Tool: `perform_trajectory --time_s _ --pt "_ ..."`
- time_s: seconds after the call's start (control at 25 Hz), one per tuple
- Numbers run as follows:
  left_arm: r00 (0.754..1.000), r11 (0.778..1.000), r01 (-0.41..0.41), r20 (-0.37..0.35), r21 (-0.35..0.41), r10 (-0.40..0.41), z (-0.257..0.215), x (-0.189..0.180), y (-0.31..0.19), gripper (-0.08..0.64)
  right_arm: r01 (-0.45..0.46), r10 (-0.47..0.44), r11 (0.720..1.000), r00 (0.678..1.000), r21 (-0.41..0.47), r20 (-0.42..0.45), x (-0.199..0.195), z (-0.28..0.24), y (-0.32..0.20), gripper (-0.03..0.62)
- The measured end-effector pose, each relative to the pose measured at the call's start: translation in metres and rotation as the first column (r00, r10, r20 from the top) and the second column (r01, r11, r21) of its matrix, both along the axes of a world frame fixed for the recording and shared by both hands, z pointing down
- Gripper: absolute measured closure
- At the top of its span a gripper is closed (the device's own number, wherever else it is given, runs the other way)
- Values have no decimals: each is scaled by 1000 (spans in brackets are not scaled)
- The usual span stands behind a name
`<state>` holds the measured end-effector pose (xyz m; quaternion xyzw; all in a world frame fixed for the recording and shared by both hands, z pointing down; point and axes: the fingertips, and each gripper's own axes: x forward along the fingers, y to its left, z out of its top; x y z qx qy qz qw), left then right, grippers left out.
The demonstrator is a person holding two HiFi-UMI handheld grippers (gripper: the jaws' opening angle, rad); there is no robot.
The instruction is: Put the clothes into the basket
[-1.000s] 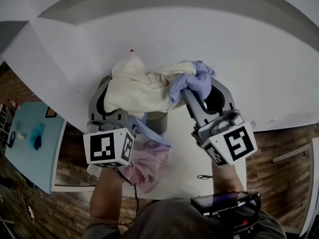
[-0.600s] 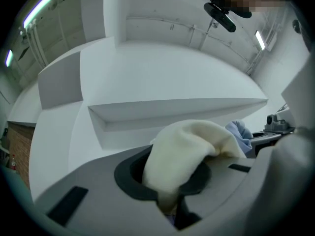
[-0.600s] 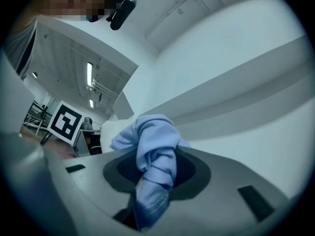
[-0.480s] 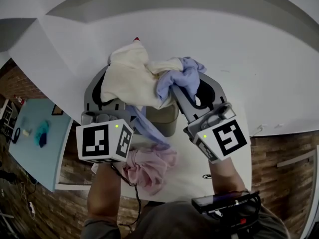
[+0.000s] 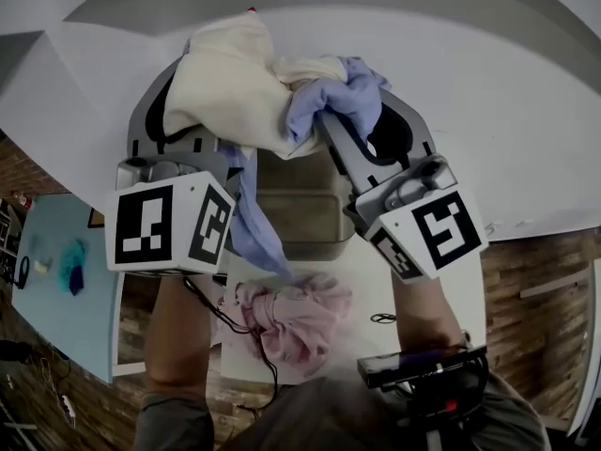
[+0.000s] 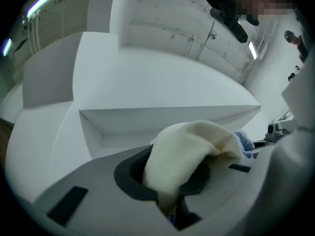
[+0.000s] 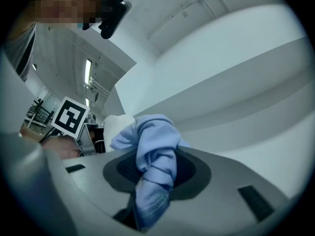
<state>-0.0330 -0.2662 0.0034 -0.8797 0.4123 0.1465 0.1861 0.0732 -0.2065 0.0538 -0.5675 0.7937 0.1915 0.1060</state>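
A cream cloth (image 5: 230, 78) and a light-blue cloth (image 5: 340, 97) hang bunched together in the air, high in the head view. My left gripper (image 5: 214, 111) is shut on the cream cloth (image 6: 187, 151), which drapes over its jaws and hides the tips. My right gripper (image 5: 324, 125) is shut on the blue cloth (image 7: 155, 151), twisted between its jaws. A blue strip (image 5: 255, 228) trails down from the bundle past the grey basket (image 5: 305, 244), which sits below both grippers. A pink garment (image 5: 300, 313) lies crumpled on the white table (image 5: 380, 289) in front of the basket.
A white wall with a ledge rises behind the table. To the left stands a pale blue table (image 5: 56, 299) with a teal item (image 5: 72, 266) on it. A thin black cable (image 5: 211, 313) runs beside the pink garment. Wooden floor shows at both sides.
Both grippers have risen with the cream and blue cloths and moved farther over the basket. More of the basket's inside shows beneath them. The pink garment has stayed on the table.
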Motion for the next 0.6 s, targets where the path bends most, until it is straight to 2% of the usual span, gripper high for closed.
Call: perform_trajectory --time_s 0.32,0.6 --pt "998 997 -61 -16 44 62 -38 5 -48 508 -33 32 997 999 62 27 2 -32 -43 460" --pt "992 989 -106 -55 101 112 -77 5 -51 508 -54 52 991 998 124 21 -3 -56 -37 460"
